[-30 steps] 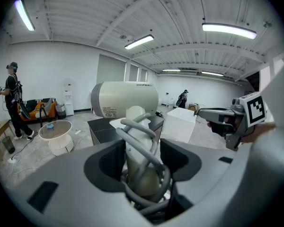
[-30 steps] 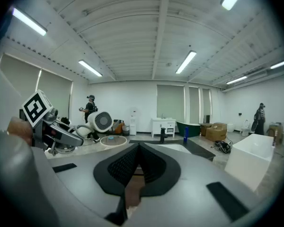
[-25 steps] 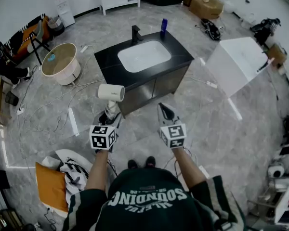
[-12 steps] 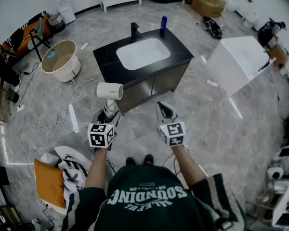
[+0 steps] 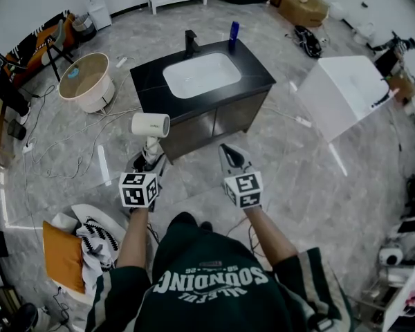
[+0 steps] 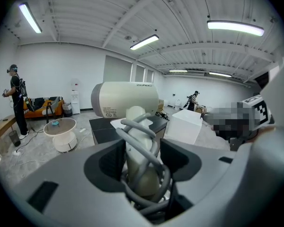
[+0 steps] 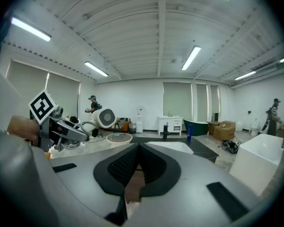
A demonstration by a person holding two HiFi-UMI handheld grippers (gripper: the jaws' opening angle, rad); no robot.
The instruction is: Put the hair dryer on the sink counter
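A cream hair dryer (image 5: 150,124) stands upright in my left gripper (image 5: 149,160), with its barrel pointing right. In the left gripper view the jaws are shut on the hair dryer's handle (image 6: 141,150), which has its grey cord wound round it. The dryer is held in the air, short of the black sink counter (image 5: 151,86) and its white basin (image 5: 194,75). My right gripper (image 5: 230,155) hangs beside it, shut with nothing between its jaws. The right gripper view shows that gripper (image 7: 135,167) closed, and the dryer's rear grille (image 7: 104,118) at the left.
A black faucet (image 5: 191,42) and a blue bottle (image 5: 234,32) stand on the counter's far edge. A round beige tub (image 5: 86,83) sits to the left and a white block (image 5: 340,92) to the right. Cables trail on the floor at the left, near an orange cushion (image 5: 62,254).
The person has stepped a little toward the counter. Both grippers and the held dryer have moved slightly up and left in the head view. Neither grip has changed.
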